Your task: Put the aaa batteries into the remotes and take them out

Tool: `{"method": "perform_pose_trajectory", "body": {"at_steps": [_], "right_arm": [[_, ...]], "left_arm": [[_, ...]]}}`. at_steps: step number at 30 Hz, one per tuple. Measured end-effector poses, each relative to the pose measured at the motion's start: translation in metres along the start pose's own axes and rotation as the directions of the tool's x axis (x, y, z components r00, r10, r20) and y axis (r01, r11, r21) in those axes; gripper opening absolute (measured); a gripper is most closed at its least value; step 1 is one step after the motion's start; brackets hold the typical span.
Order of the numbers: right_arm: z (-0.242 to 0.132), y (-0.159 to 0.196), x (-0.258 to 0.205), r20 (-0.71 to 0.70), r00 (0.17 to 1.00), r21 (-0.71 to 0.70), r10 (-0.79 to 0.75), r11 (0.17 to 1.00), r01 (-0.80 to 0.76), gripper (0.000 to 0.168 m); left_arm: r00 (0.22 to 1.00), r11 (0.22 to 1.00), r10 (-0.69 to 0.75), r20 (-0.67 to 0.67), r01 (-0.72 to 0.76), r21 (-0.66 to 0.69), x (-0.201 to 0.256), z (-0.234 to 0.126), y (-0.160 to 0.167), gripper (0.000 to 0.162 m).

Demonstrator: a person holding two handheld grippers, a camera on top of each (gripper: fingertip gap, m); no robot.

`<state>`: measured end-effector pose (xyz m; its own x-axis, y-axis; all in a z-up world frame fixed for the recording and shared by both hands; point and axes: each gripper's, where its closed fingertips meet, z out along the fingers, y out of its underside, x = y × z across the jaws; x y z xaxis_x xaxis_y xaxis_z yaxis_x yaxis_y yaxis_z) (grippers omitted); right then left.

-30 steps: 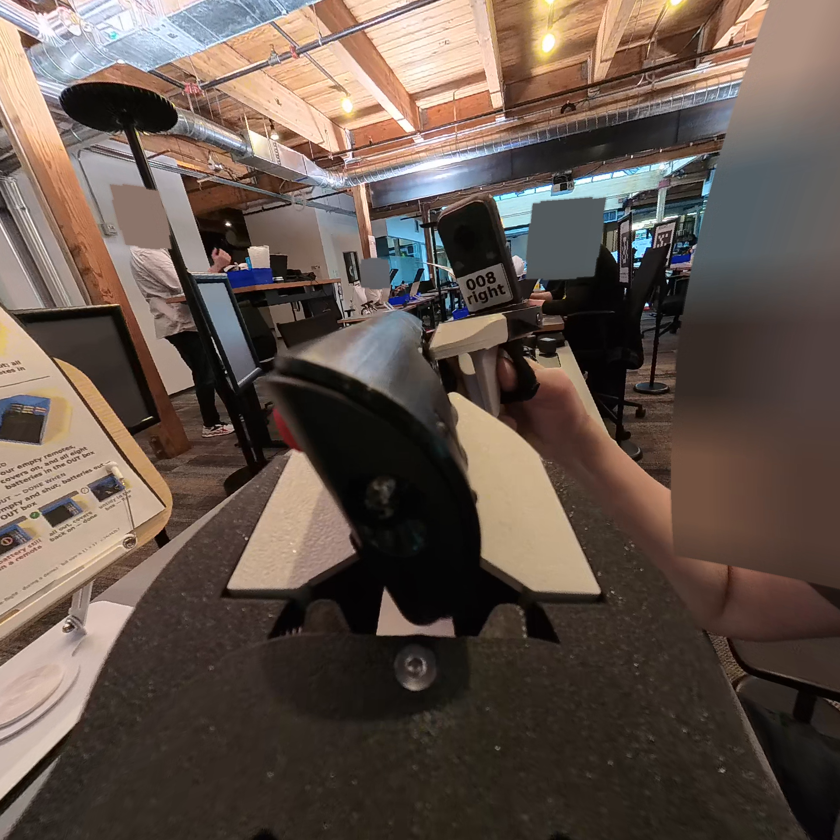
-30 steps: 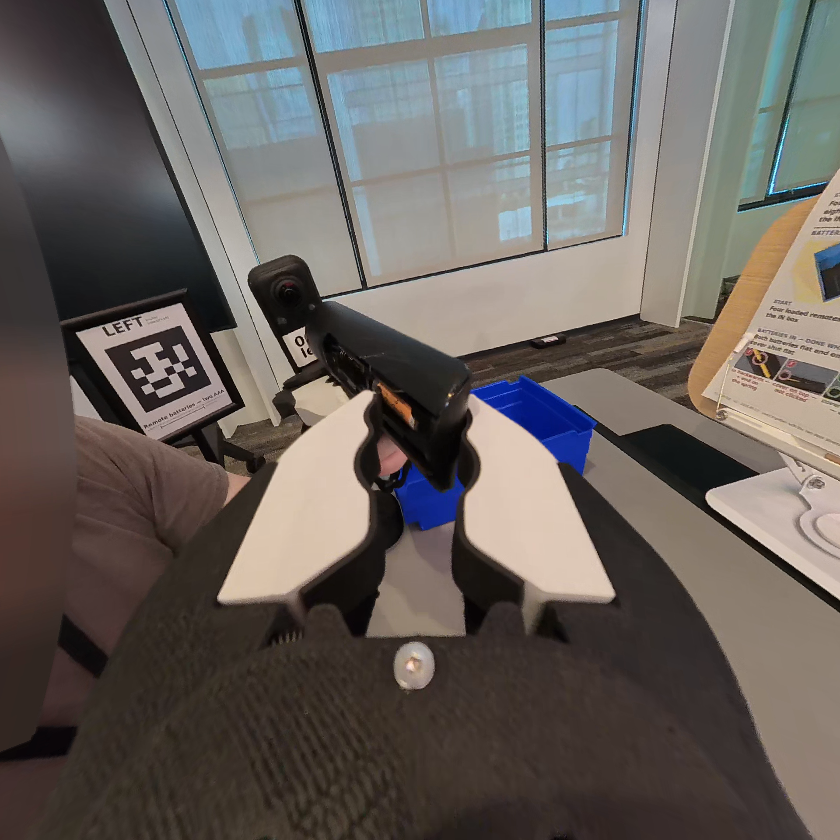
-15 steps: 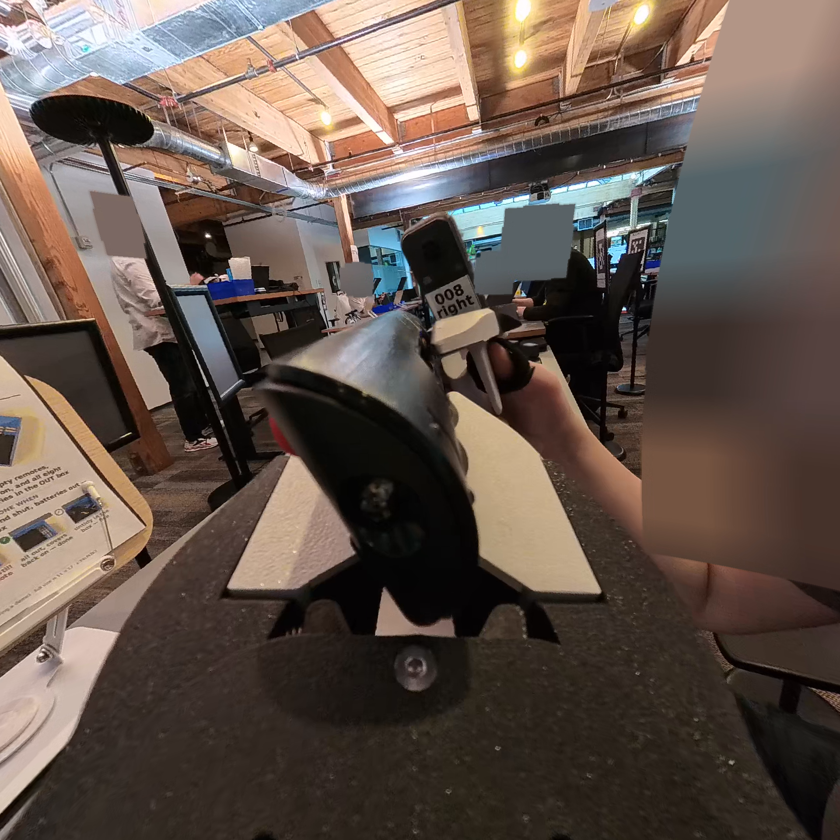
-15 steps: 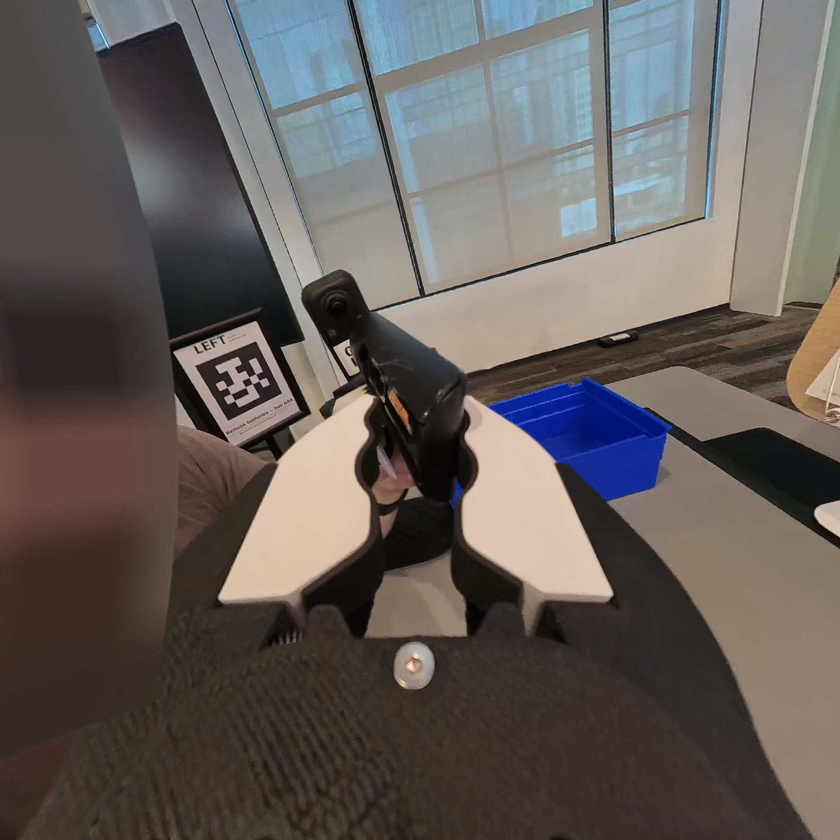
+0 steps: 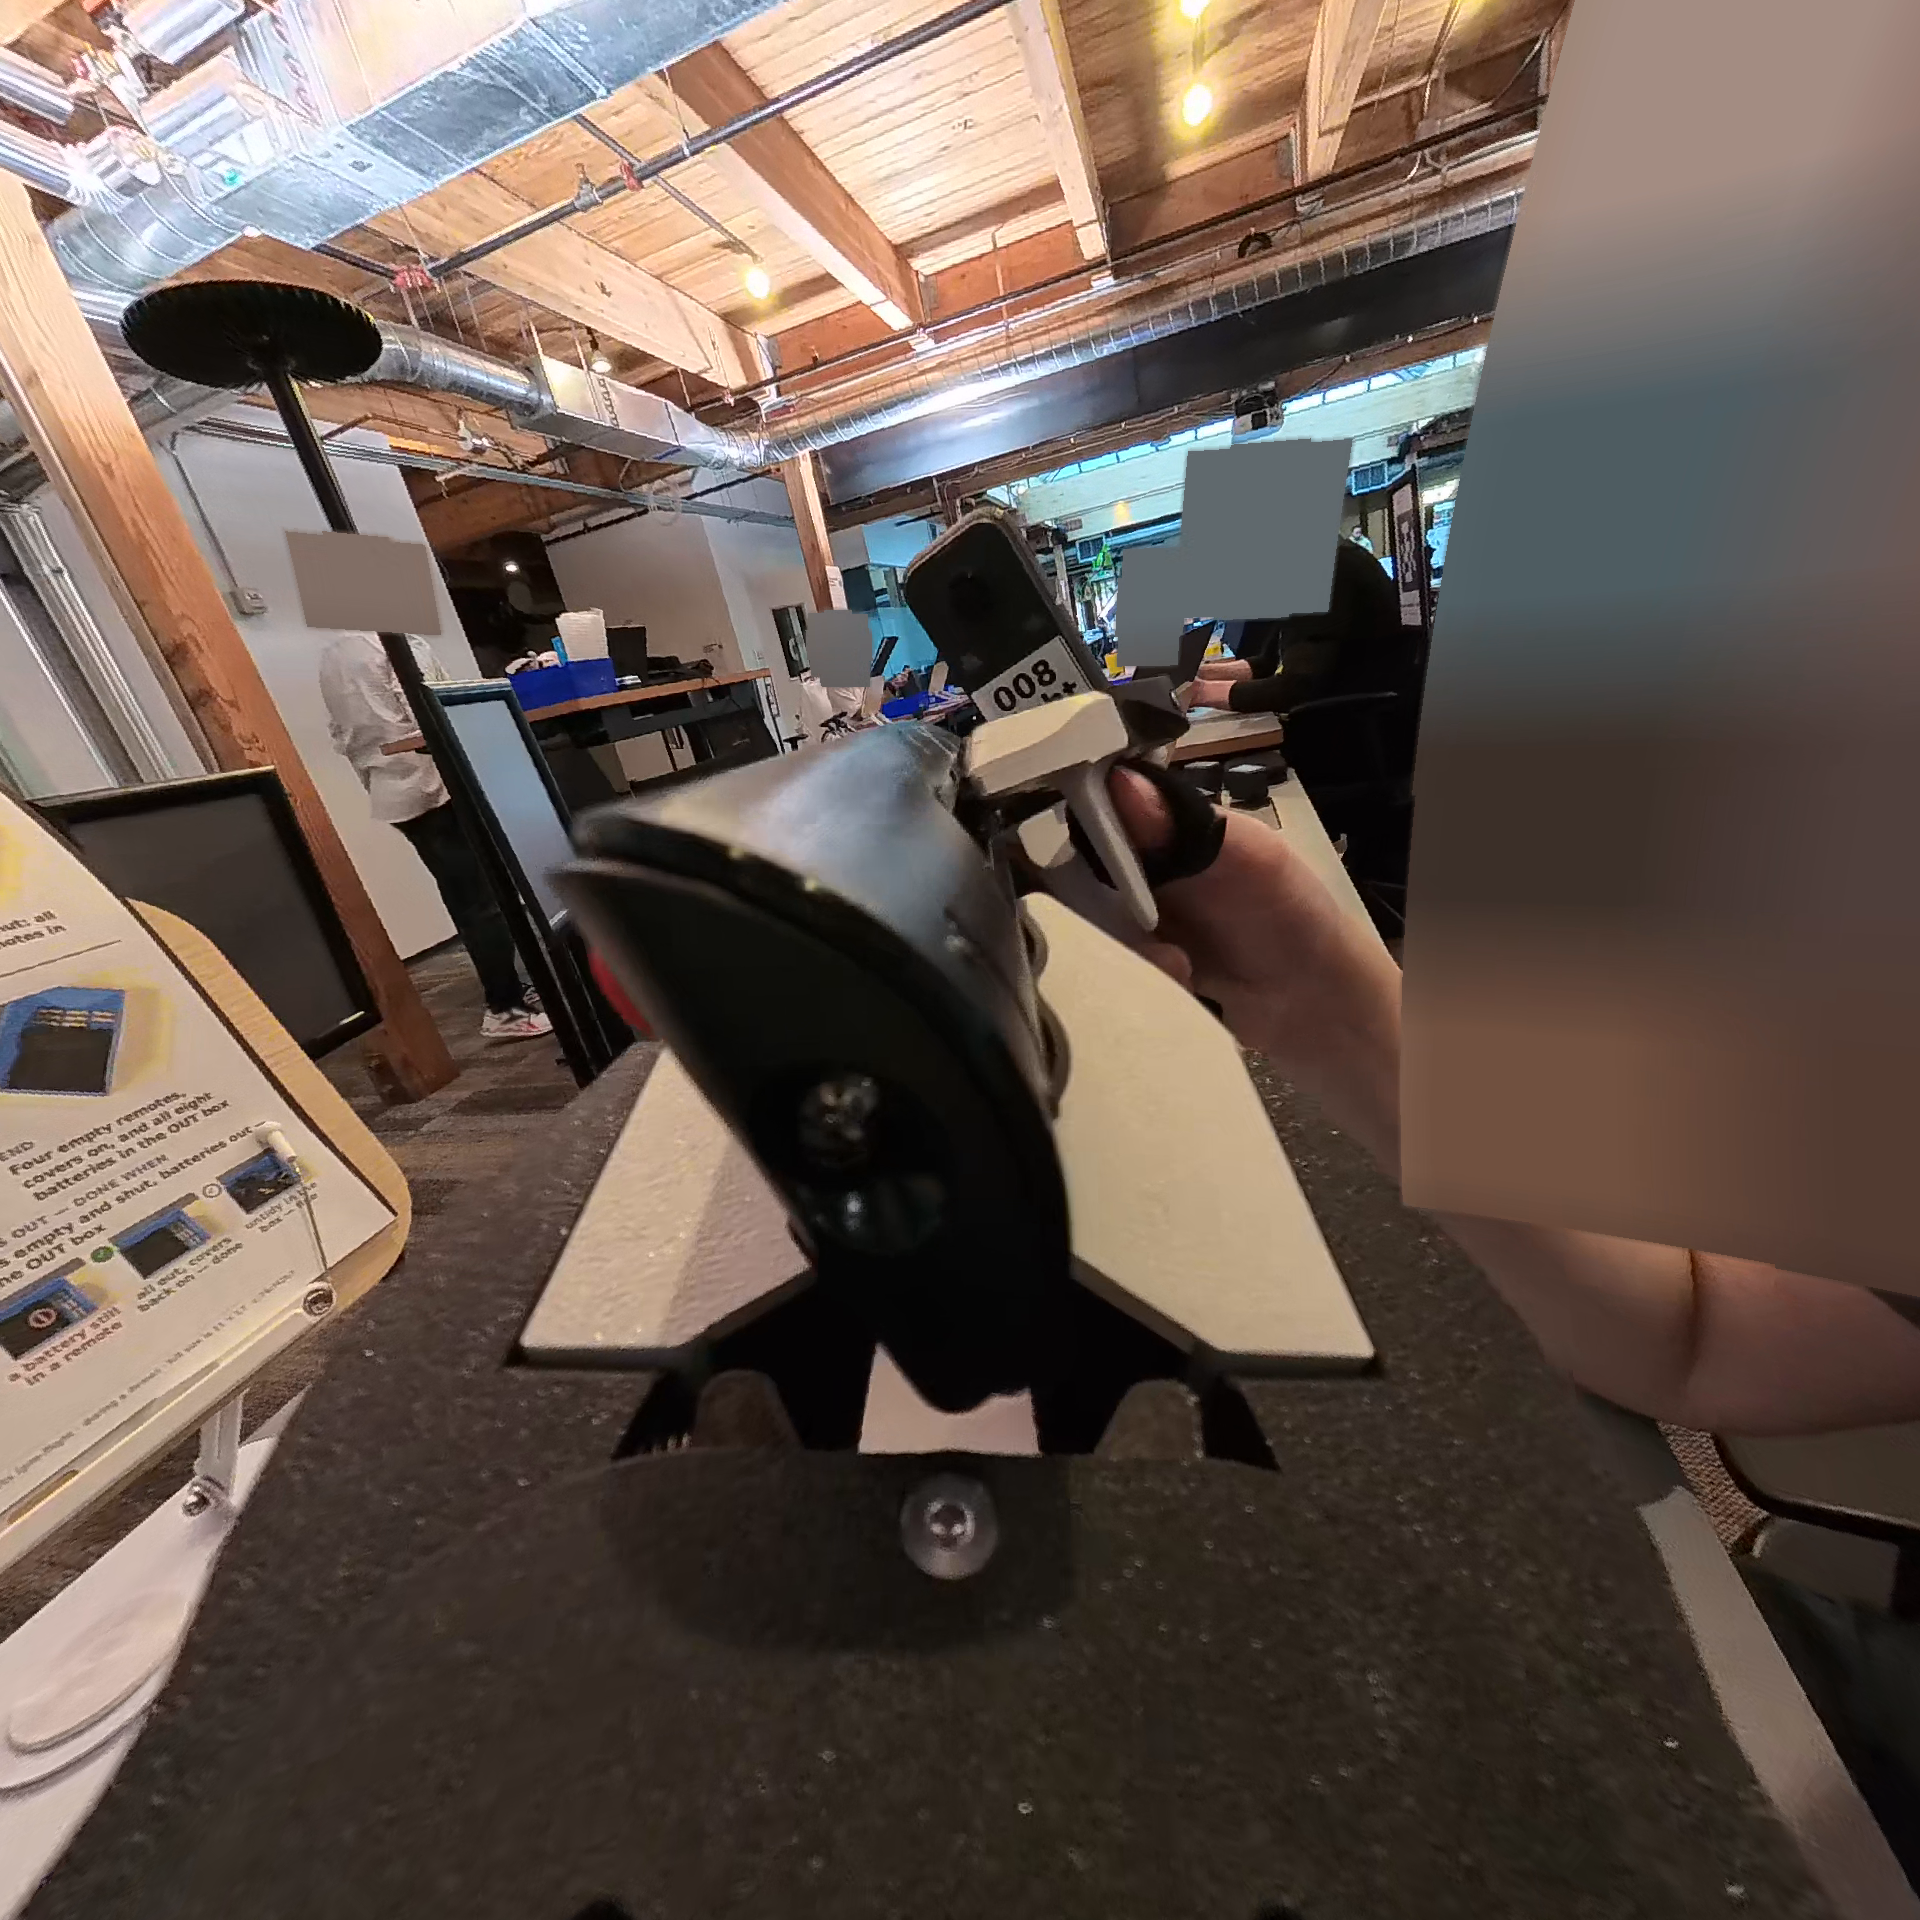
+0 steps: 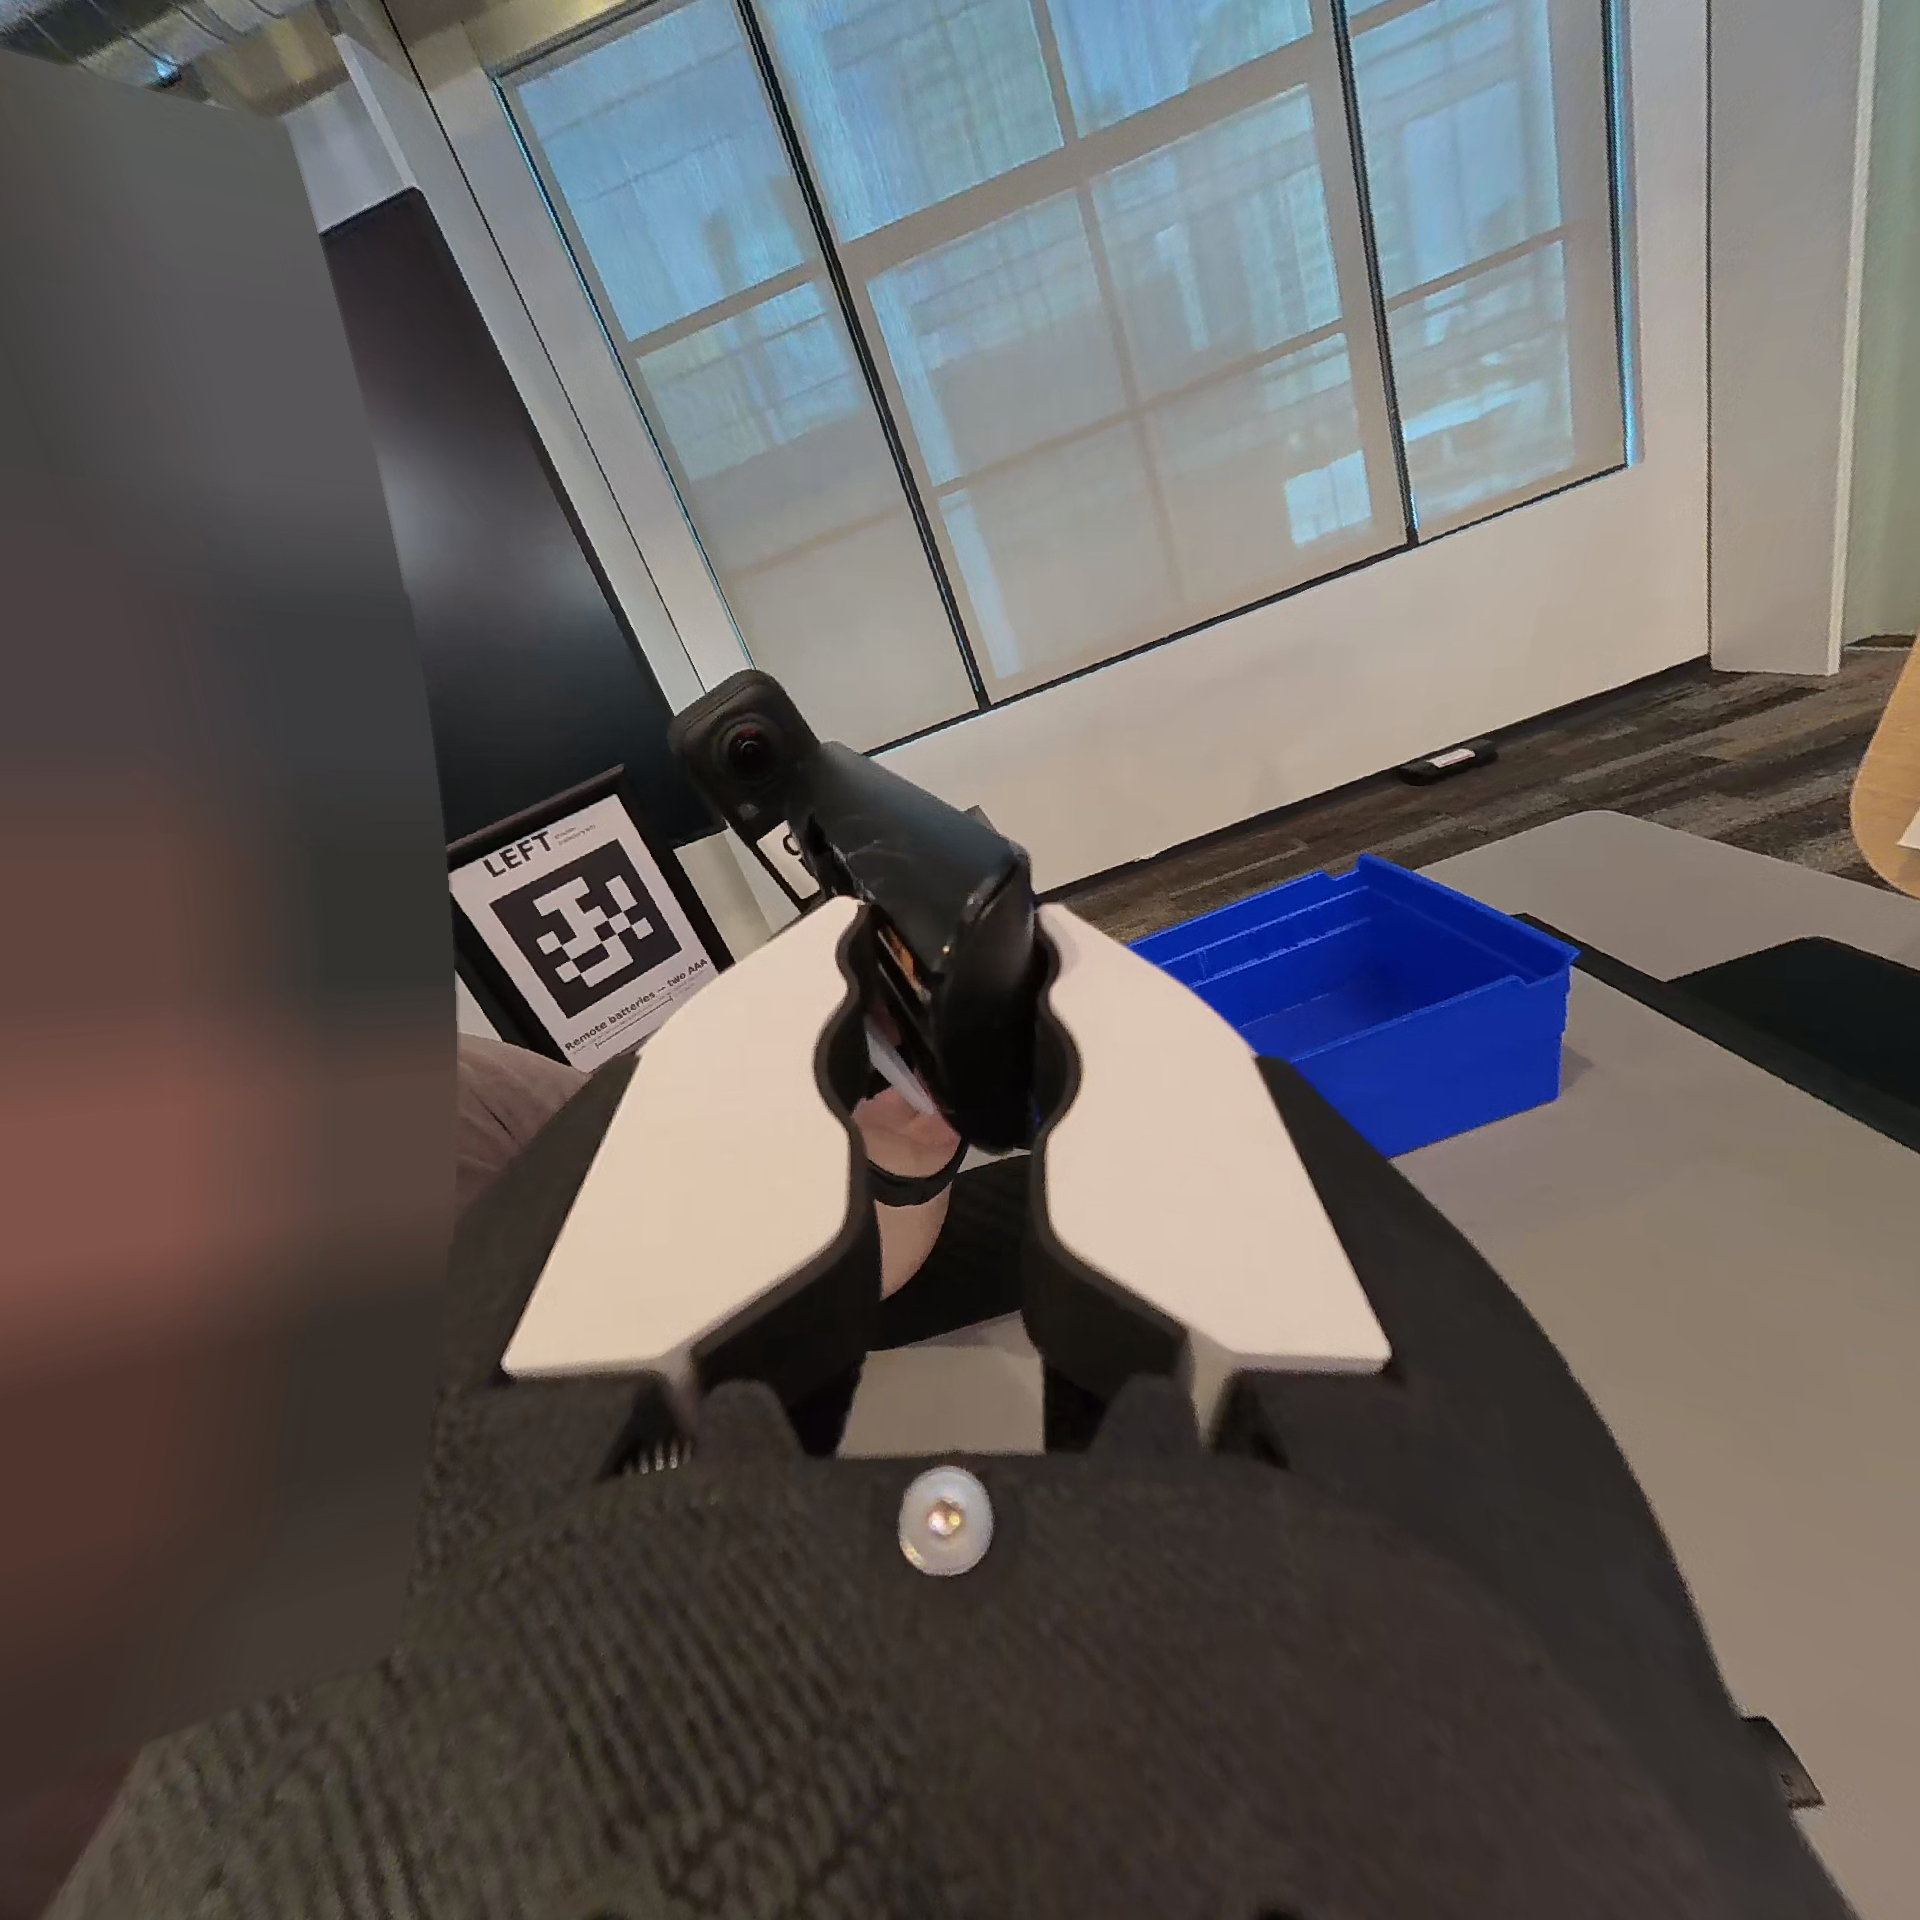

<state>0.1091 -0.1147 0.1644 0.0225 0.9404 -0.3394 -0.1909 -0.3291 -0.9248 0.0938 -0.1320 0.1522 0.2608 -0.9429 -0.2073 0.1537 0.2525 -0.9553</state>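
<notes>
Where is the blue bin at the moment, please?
In the right wrist view the blue bin sits on the grey table, right of the remote clamped in the right gripper, below the big window.

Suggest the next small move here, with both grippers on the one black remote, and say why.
Probably lower the remote toward the grey table near the blue bin. The left gripper and right gripper both clamp it in mid-air, and its open underside shows something orange, perhaps a battery; working there looks easier with it steadied.
</notes>
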Motion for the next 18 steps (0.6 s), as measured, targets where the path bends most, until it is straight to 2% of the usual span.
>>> {"method": "perform_pose_trajectory", "body": {"at_steps": [5, 18], "right_arm": [[-0.001, 0.002, 0.001, -0.002, 1.0, -0.012, -0.019, 1.0, 0.019, 0.025], [-0.007, 0.01, 0.003, -0.01, 1.0, -0.088, -0.017, 0.996, 0.016, 0.026]], "left_arm": [[0.997, 0.998, -0.068, -0.019, 0.068, 0.005, -0.002, 0.0, 0.003, 0.021], [0.997, 0.998, -0.068, -0.022, 0.068, -0.018, 0.0, 0.003, 0.008, 0.021]]}}
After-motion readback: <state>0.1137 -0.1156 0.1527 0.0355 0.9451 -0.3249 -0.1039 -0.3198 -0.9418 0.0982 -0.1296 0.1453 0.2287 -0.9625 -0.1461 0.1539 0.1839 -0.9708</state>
